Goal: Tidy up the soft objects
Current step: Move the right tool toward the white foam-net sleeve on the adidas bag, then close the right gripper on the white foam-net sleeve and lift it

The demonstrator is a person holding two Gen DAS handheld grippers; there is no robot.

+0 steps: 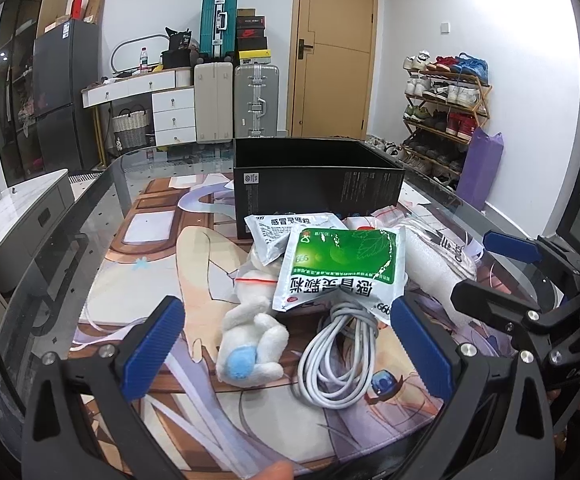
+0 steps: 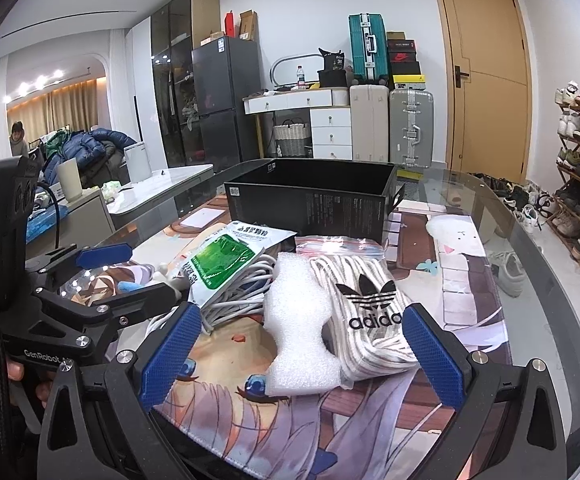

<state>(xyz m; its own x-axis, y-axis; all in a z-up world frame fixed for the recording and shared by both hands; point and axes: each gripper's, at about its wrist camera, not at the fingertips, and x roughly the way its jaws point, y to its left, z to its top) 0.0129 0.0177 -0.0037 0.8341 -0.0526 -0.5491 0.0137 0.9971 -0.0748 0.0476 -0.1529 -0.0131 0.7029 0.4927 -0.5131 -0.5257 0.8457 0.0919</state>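
1. Left wrist view: left gripper [image 1: 286, 340] fingers spread wide, empty. White plush toy [image 1: 250, 344] and coiled white cable [image 1: 337, 356] lie between them on the surface; green medicine sachet [image 1: 337, 268] just beyond.
2. Right gripper [image 2: 301, 356] fingers spread, empty. White foam piece [image 2: 301, 328] and adidas socks [image 2: 369, 316] between them.
3. Black box [image 2: 313, 200] open, farther ahead.
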